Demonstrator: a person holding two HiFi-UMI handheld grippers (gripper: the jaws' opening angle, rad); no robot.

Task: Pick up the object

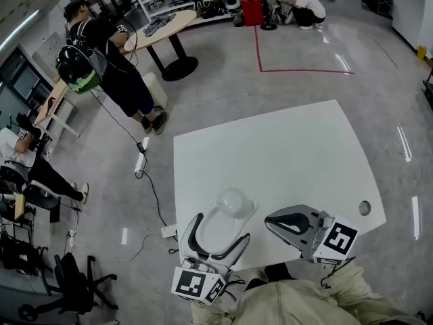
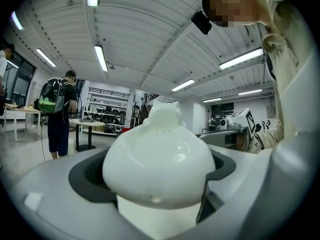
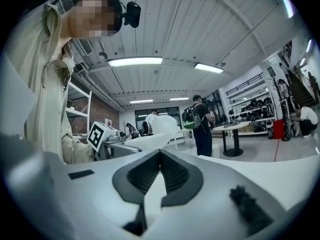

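**A:** Start with the big thing. What carries it all?

**B:** A white table (image 1: 284, 147), bare but for one item near its near-left corner.

**A:** And the grippers?

**B:** The left gripper (image 1: 224, 225) is over that same corner with its jaws spread wide. The right gripper (image 1: 274, 221) sits over the near edge, further to the right. Its jaws are pressed together at the tips and hold nothing.

**A:** Where is the object?

**B:** The white object (image 1: 233, 202) is rounded, with a small knob on top. It stands between the left gripper's spread jaws, toward their tips. In the left gripper view it fills the gap, with a dark pad on either side.

**A:** Are the pads touching it?

**B:** I can't tell. The jaws look too wide apart to be gripping.

**A:** So how far along is the pick-up?

**B:** I'd say the approach is done and the object is framed. Closing the jaws on it and lifting it off the table are not yet done. The right gripper seems to have no part in this.
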